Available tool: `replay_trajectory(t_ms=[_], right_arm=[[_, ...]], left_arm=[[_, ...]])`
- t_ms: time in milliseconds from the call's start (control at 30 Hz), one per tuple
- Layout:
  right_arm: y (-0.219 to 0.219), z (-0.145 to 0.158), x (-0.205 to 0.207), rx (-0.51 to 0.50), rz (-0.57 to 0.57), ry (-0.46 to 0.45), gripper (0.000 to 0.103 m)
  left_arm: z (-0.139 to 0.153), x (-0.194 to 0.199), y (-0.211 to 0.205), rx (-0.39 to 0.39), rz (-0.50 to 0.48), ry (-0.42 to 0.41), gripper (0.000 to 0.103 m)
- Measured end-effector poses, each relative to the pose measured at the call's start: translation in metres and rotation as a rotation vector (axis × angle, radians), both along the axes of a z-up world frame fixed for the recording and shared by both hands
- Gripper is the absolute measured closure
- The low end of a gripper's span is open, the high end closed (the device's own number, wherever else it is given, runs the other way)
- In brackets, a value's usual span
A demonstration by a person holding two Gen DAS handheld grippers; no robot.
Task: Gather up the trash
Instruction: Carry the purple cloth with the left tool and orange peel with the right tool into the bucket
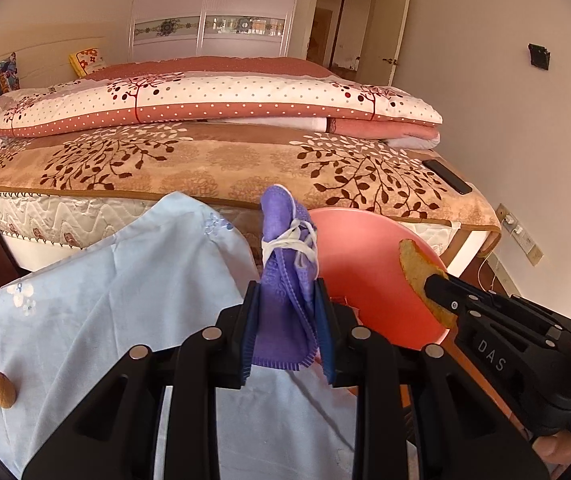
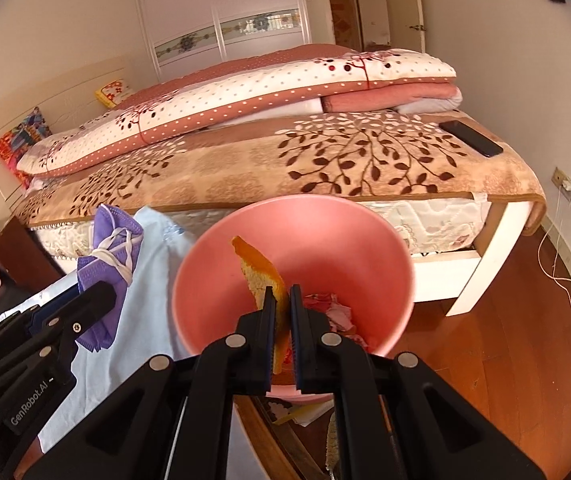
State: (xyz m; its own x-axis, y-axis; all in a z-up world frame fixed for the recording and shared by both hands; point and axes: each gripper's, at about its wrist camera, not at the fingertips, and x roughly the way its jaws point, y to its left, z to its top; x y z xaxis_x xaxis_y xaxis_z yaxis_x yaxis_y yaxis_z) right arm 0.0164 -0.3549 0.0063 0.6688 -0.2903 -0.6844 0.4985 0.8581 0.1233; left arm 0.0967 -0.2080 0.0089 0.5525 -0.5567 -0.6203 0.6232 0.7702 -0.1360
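1. Orange peel (image 2: 263, 276): clamped between the closed jaws of the right gripper (image 2: 281, 300), standing upright over the pink bowl (image 2: 221, 264). In the left wrist view the peel (image 1: 417, 268) sits at 3 o'clock, in front of the bowl (image 1: 349, 248).
2. Purple face mask (image 1: 285, 280): folded, bound with its white ear loops, pinched in the closed jaws of the left gripper (image 1: 287, 300). In the right wrist view the mask (image 2: 111, 256) is at 9 o'clock, just beside the bowl's rim.
3. Pink bowl: holds crumpled pink-and-white scraps (image 2: 335, 312) at its bottom, right of the peel.
4. Light blue cloth (image 1: 125, 288): spread under the left gripper, beside the bowl; two almonds (image 1: 1, 390) lie on it at 8 o'clock.
5. Bed (image 1: 213, 160): at 12 o'clock behind the bowl, carrying a folded quilt (image 1: 205, 100); a black phone (image 2: 471, 138) rests near its corner at 2 o'clock.
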Motion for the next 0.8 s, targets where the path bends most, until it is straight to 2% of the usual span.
replay_trajectory(t_ms=[533, 800], right_arm=[[-0.038, -0.019, -0.005, 0.066, -0.058, 0.02, 0.096], [-0.043, -0.022, 0.001, 0.049, -0.061, 0.038, 0.096]], left_arm=[[-0.02, 0.001, -0.048, 0.04, -0.045, 0.032, 0.077], [-0.027, 0.004, -0.061, 0.053, -0.055, 0.037, 0.077]])
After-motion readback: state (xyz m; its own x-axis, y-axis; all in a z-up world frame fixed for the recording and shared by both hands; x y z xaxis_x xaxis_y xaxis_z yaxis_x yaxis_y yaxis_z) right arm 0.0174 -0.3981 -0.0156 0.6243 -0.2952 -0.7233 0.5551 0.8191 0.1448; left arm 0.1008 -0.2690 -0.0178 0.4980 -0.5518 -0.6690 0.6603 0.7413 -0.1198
